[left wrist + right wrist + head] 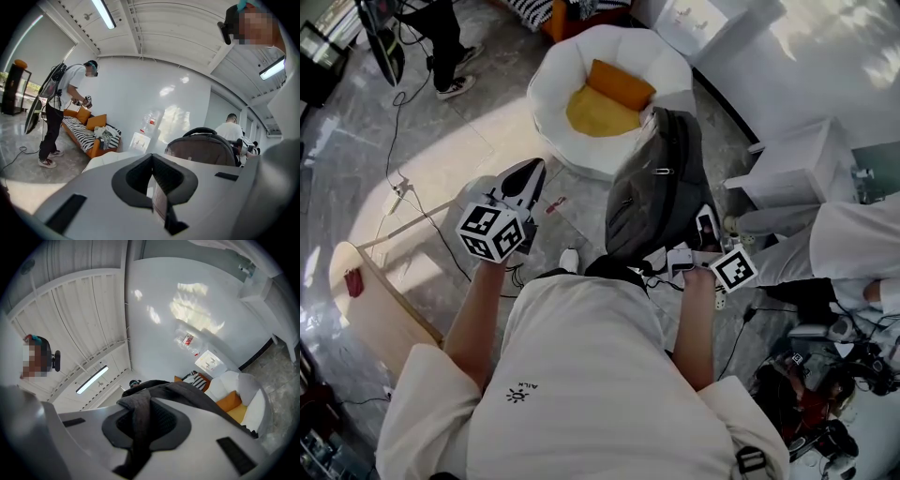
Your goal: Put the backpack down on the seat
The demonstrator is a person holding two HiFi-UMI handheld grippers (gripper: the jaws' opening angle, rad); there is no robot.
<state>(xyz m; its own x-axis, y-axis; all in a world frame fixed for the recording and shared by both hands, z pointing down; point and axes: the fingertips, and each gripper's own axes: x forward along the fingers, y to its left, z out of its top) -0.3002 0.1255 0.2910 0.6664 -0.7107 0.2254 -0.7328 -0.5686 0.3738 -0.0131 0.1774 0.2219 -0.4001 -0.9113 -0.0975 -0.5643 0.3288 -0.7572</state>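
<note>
Right gripper has its fingers clenched on the backpack strap. Backpack hangs just short of the seat, long axis pointing at it. Left gripper clenched, empty.

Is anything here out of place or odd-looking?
Only mildly. The backpack hangs tilted, dangling by a strap pinched in the right gripper, and is not yet on the seat. A cable trails loose over the floor.
</note>
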